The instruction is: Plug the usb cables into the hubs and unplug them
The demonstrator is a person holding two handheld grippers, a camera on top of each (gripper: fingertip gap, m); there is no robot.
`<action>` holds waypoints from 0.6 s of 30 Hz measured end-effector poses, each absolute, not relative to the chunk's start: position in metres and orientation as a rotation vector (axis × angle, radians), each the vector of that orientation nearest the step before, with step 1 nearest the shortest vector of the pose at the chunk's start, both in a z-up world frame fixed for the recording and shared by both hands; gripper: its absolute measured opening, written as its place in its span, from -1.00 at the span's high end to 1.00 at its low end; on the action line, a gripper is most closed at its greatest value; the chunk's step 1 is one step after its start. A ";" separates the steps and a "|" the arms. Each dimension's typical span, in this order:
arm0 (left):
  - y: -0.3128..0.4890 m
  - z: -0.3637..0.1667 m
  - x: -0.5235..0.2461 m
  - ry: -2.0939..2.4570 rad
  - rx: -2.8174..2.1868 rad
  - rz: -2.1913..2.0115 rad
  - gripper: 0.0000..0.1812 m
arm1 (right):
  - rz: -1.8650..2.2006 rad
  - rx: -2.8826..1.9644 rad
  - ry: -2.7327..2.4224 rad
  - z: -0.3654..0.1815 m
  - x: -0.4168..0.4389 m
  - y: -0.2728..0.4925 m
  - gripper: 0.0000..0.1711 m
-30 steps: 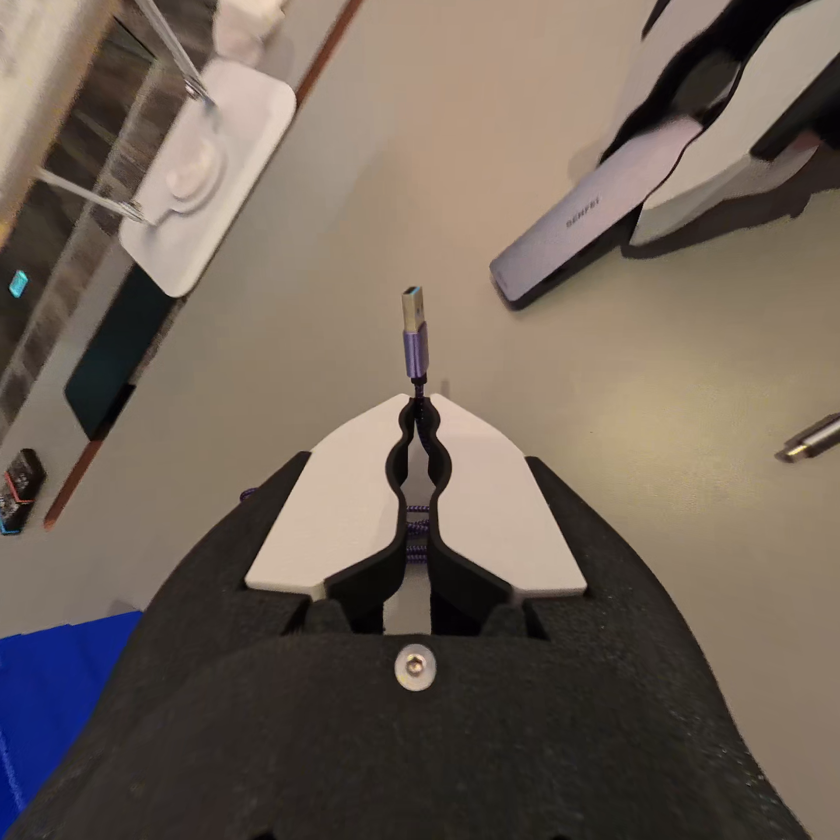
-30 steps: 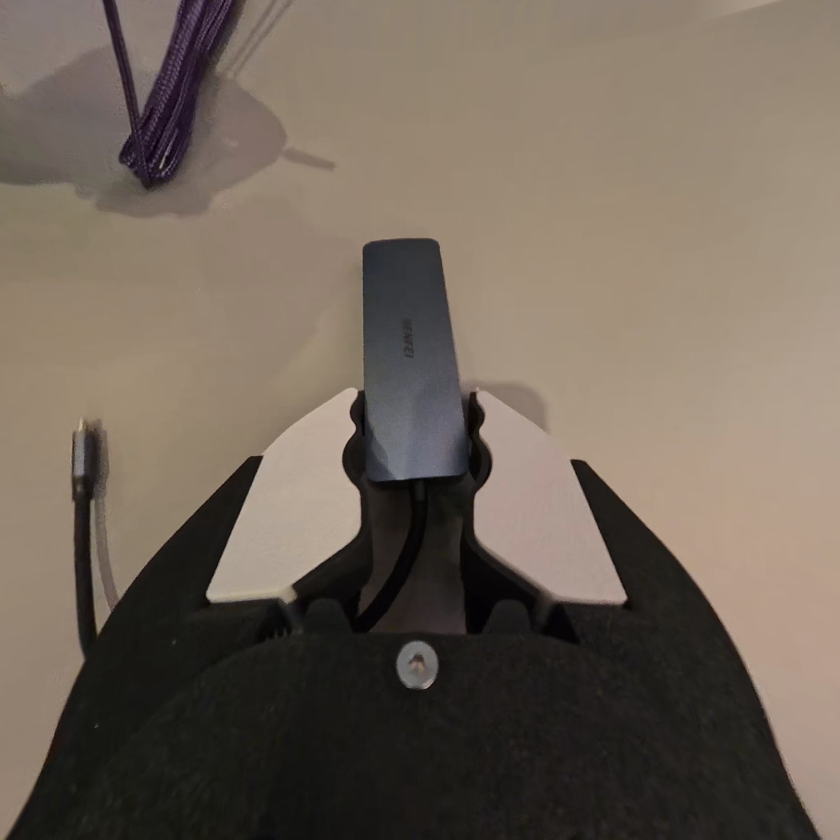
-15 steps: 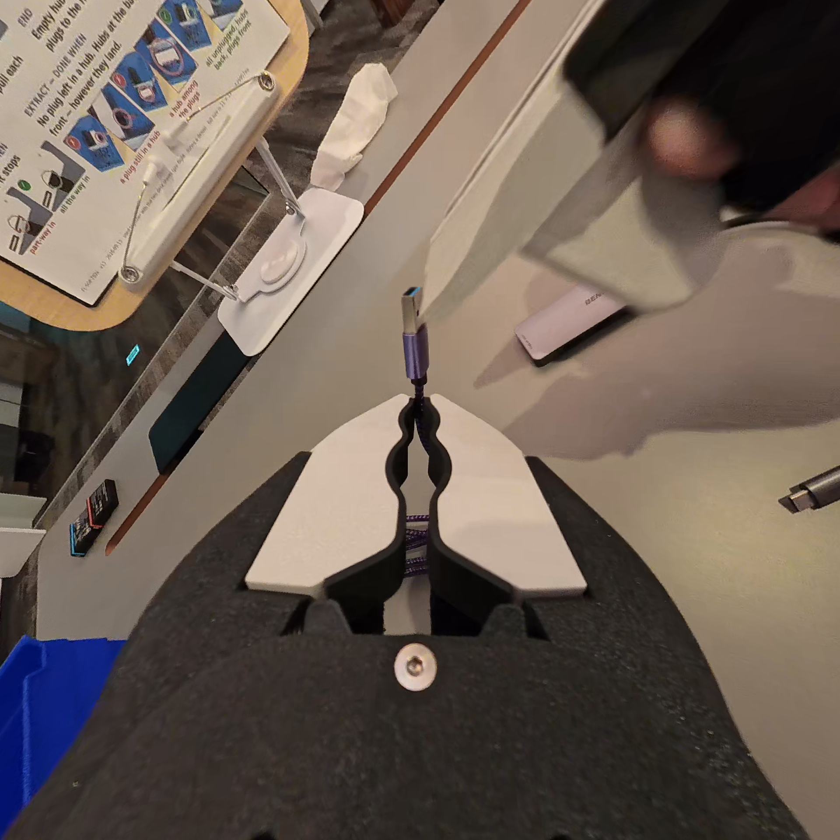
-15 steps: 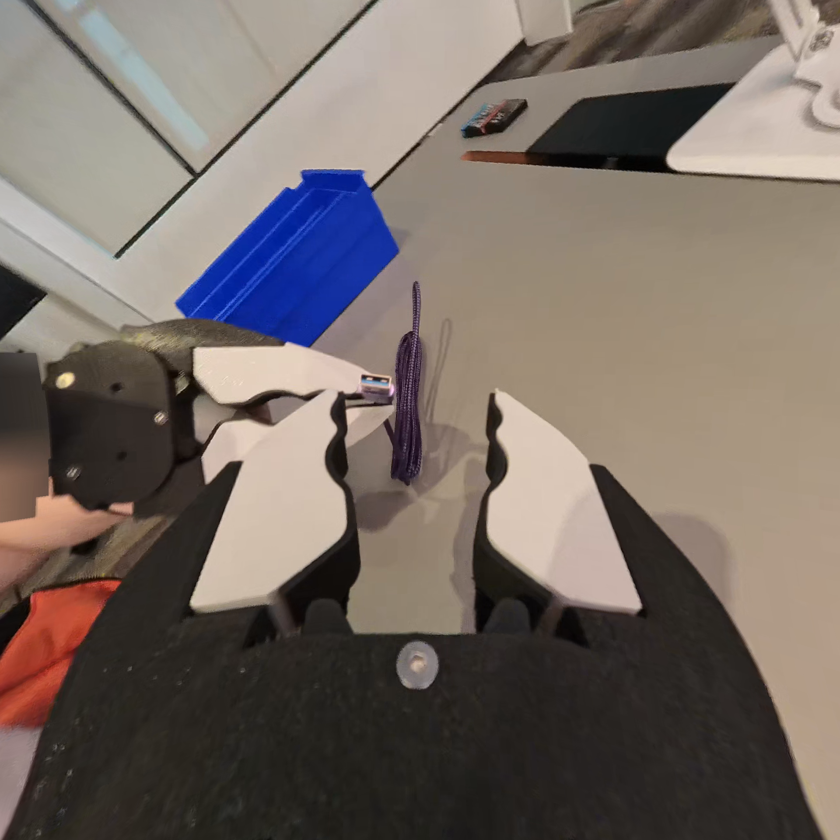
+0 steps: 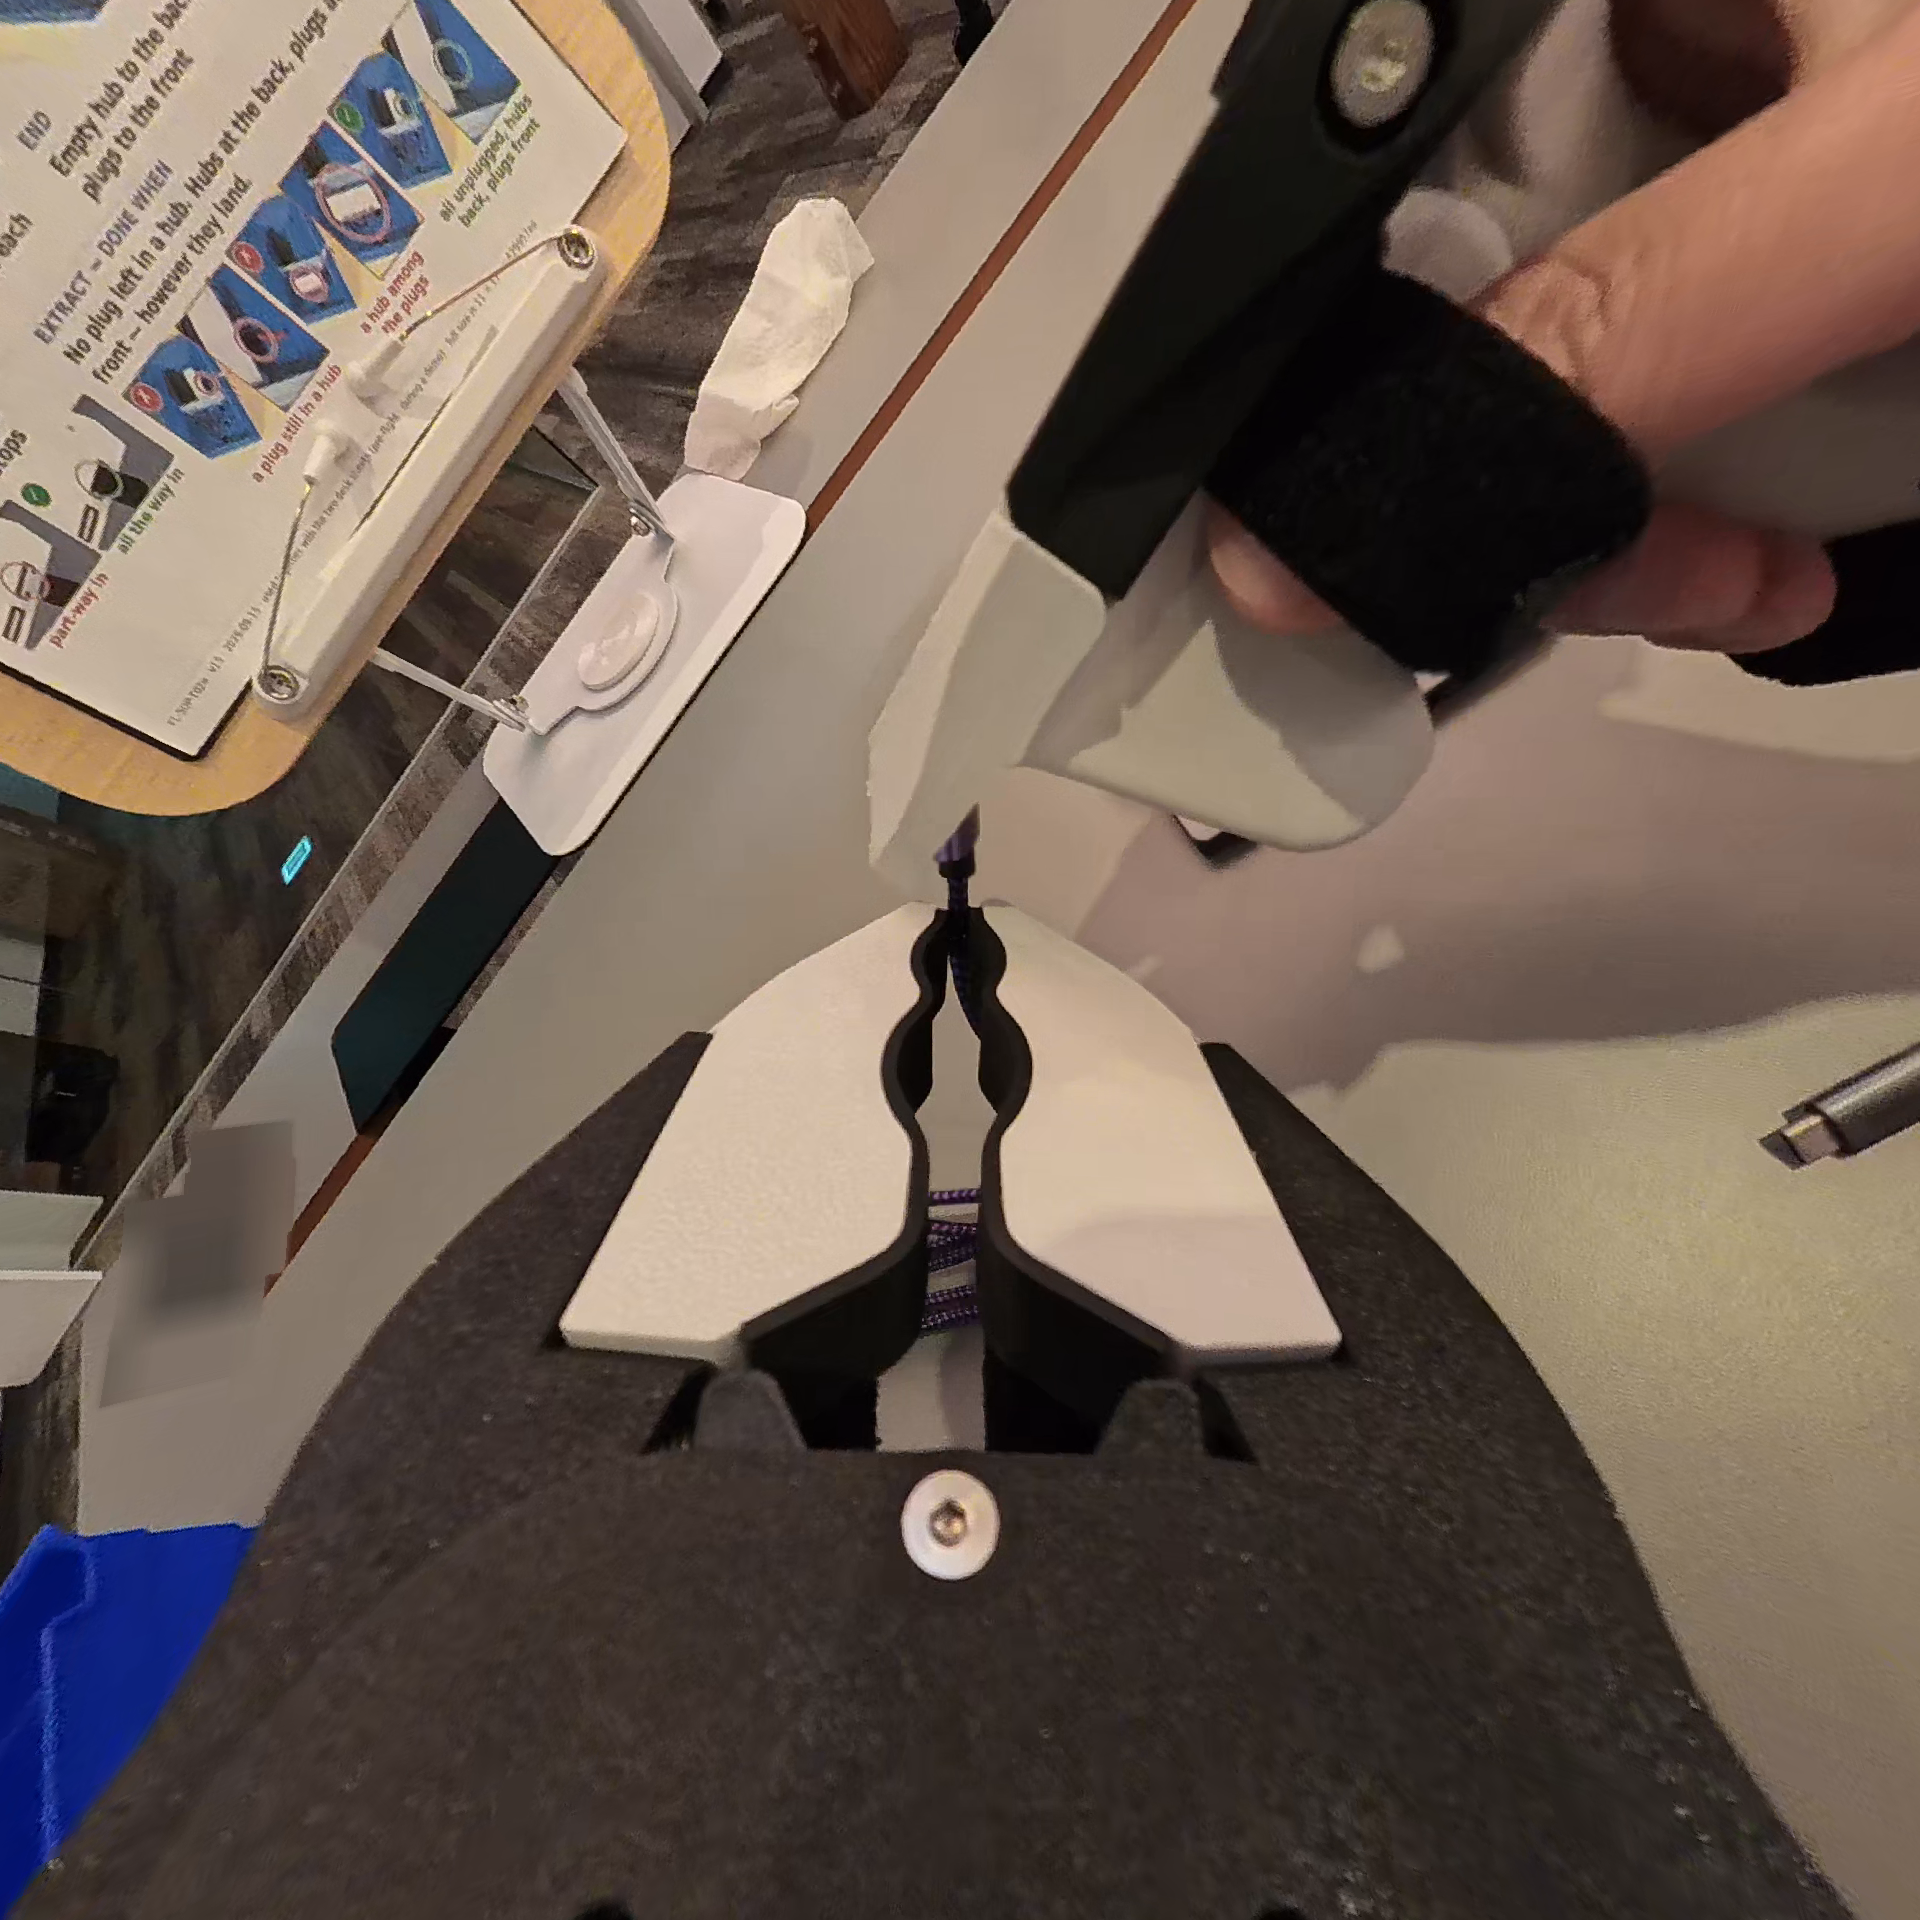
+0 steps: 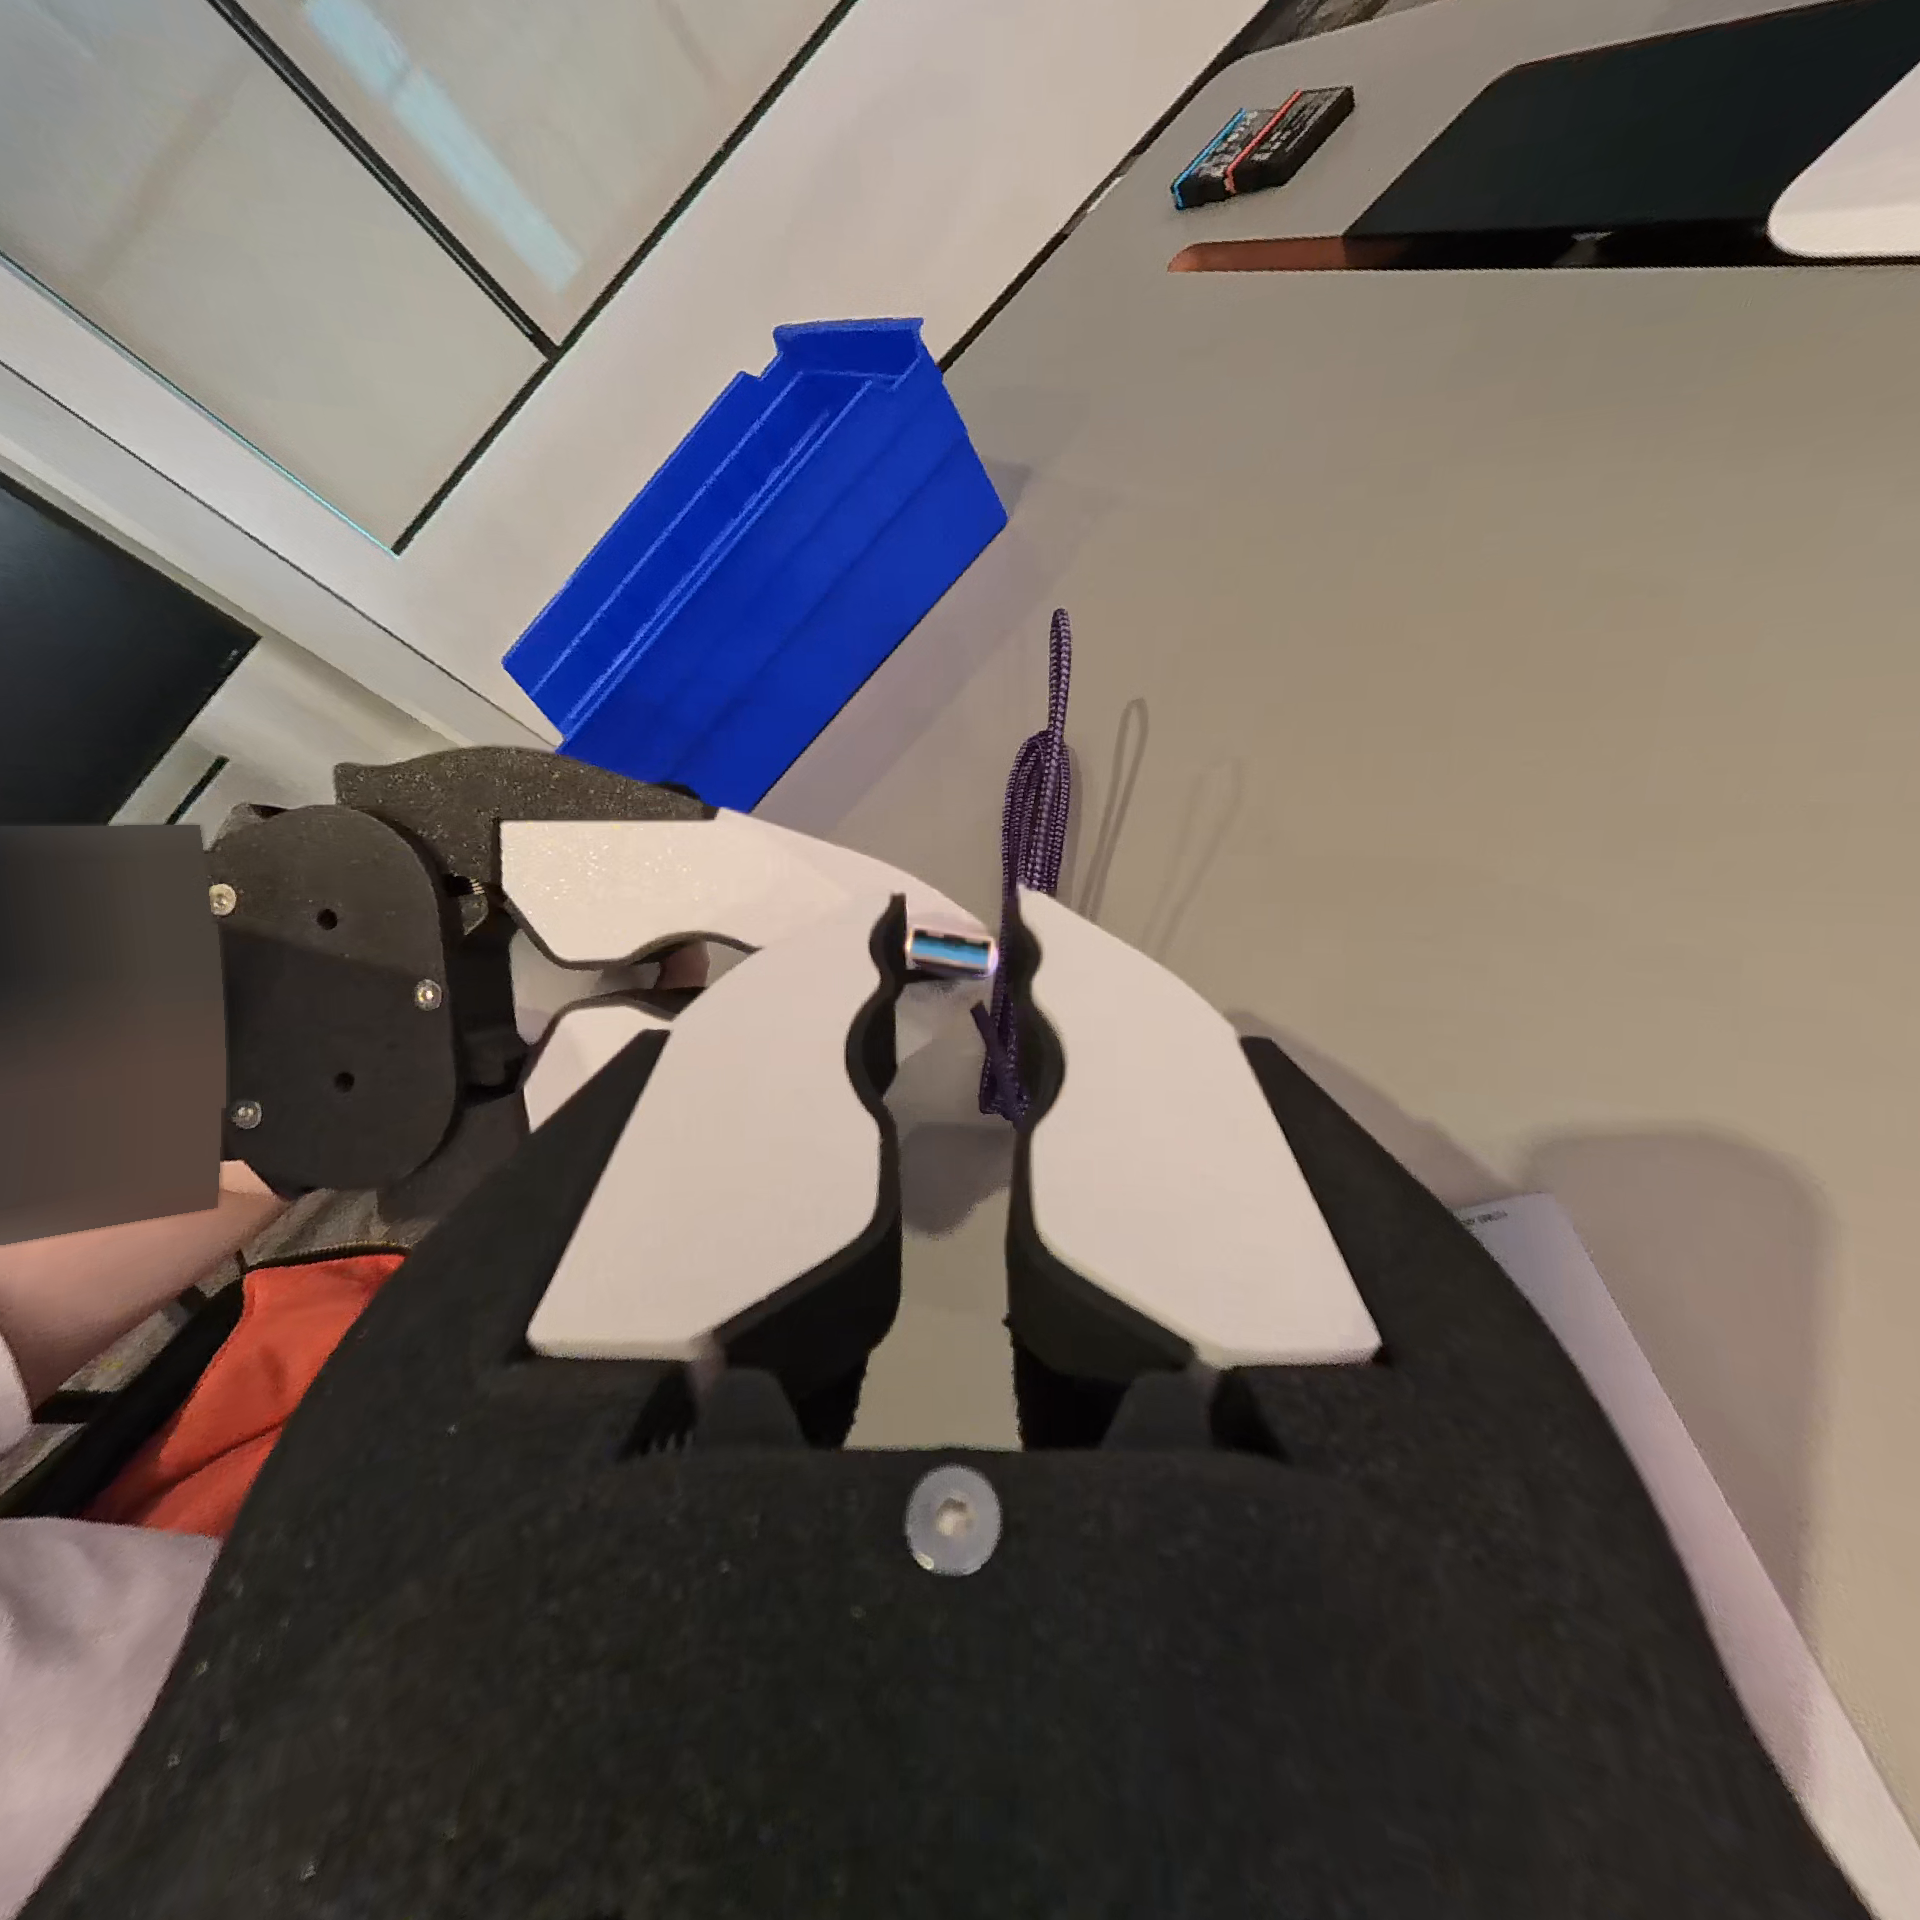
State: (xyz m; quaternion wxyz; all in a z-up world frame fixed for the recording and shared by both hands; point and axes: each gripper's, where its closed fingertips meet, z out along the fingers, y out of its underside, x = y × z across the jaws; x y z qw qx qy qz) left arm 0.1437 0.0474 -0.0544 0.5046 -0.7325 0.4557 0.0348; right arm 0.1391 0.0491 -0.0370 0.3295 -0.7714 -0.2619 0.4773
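My left gripper [image 5: 961, 909] is shut on a purple braided USB cable [image 5: 954, 951] just behind its plug and holds it above the grey table [image 5: 1558, 1455]. My right gripper [image 6: 956, 920] has come in from the side, and its jaws have narrowed onto the silver USB-A plug [image 6: 951, 951] between their tips. In the left wrist view the right gripper's fingers [image 5: 966, 707] hide the plug. The rest of the cable [image 6: 1034, 810] hangs in a bundle below. The left gripper's fingers [image 6: 644, 883] show at the left. No hub is in view.
A grey metal plug [image 5: 1849, 1122] lies on the table at the right. A blue bin [image 6: 769, 582] stands at the table's edge. A sheet on a white stand [image 5: 644, 644] and a tissue [image 5: 779, 332] are behind. A hand [image 5: 1714, 260] holds the right gripper.
My right gripper let go of the grey hub, swung over to the left gripper and narrowed its jaws around the plug. My left gripper lifted and tilted with the cable still held.
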 end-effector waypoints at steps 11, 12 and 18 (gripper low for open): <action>0.042 -0.056 0.146 1.123 -1.758 0.067 0.97 | 1.215 -2.084 -0.855 -0.041 0.141 0.040 0.82; 0.043 -0.055 0.147 1.119 -1.756 0.064 0.97 | 1.212 -2.079 -0.862 -0.040 0.142 0.040 0.82; 0.037 -0.060 0.144 1.093 -1.826 -0.021 0.73 | 1.231 -1.984 -0.979 -0.038 0.146 0.036 0.82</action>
